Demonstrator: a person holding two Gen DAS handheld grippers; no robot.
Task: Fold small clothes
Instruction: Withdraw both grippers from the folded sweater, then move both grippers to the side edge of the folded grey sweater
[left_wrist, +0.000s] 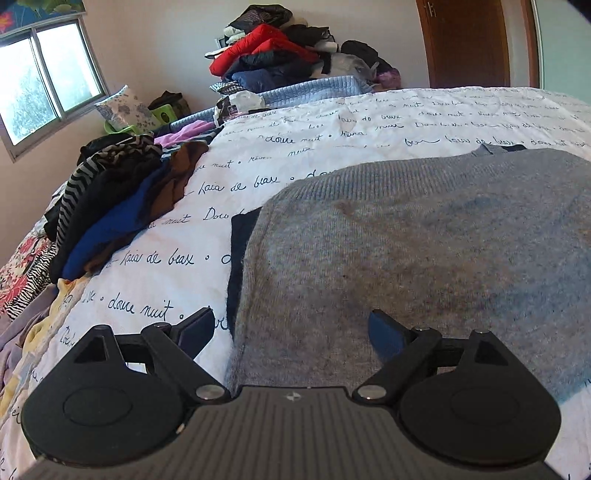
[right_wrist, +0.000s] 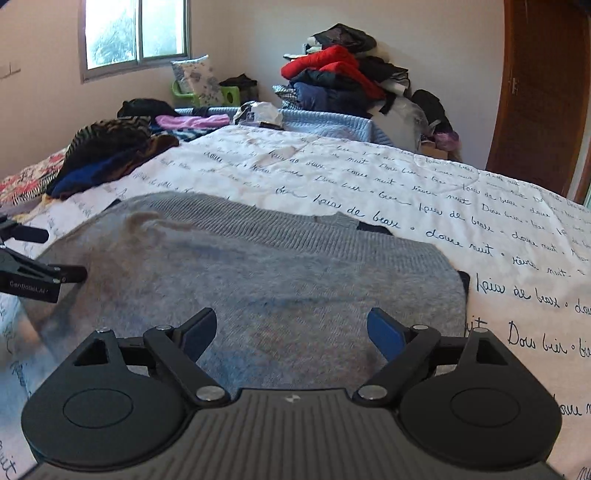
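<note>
A grey knit sweater (left_wrist: 424, 240) lies flat on the white bedspread with script writing (left_wrist: 166, 258), folded over so its ribbed hem faces away; a dark layer shows along its left edge. It also shows in the right wrist view (right_wrist: 258, 266). My left gripper (left_wrist: 291, 334) is open and empty, just above the sweater's near left edge. My right gripper (right_wrist: 291, 332) is open and empty over the sweater's near middle. The left gripper's fingers (right_wrist: 44, 275) show at the left edge of the right wrist view.
A heap of unfolded clothes (left_wrist: 110, 206), striped, blue and brown, lies on the bed's left side, also in the right wrist view (right_wrist: 107, 155). A tall pile with a red jacket (left_wrist: 273, 51) stands at the far wall. A wooden door (right_wrist: 539, 92) is at the right.
</note>
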